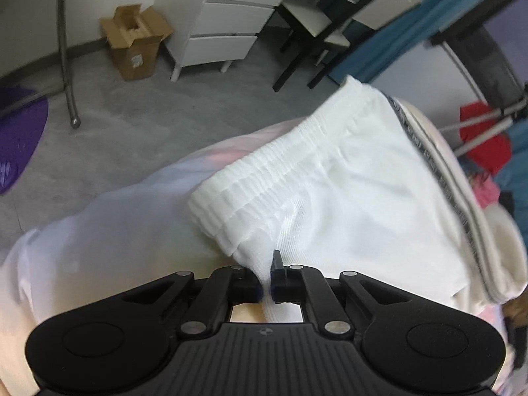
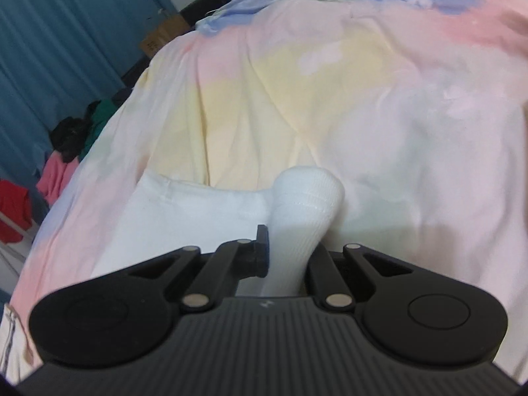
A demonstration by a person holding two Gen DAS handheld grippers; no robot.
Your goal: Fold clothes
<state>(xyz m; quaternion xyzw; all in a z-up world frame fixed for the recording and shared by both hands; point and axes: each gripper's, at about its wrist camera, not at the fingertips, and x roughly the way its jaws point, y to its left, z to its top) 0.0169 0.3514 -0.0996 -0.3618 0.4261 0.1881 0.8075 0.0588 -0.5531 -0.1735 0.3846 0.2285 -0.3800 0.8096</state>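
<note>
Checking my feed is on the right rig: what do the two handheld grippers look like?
Both look identical: the left gripper and right gripper are matte black, with a ribbed body, round side housings, silver-pinned linkage arms and short black fingers. No cables, hands or sleeves show.

White ribbed shorts on a pastel pink, yellow and blue blotched bedcover; teal curtain.

A: What is being hidden?
B: The right claw's far finger is being covered by the white garment.
A: And cut off?
B: The chair is being blurred and cropped.
</note>
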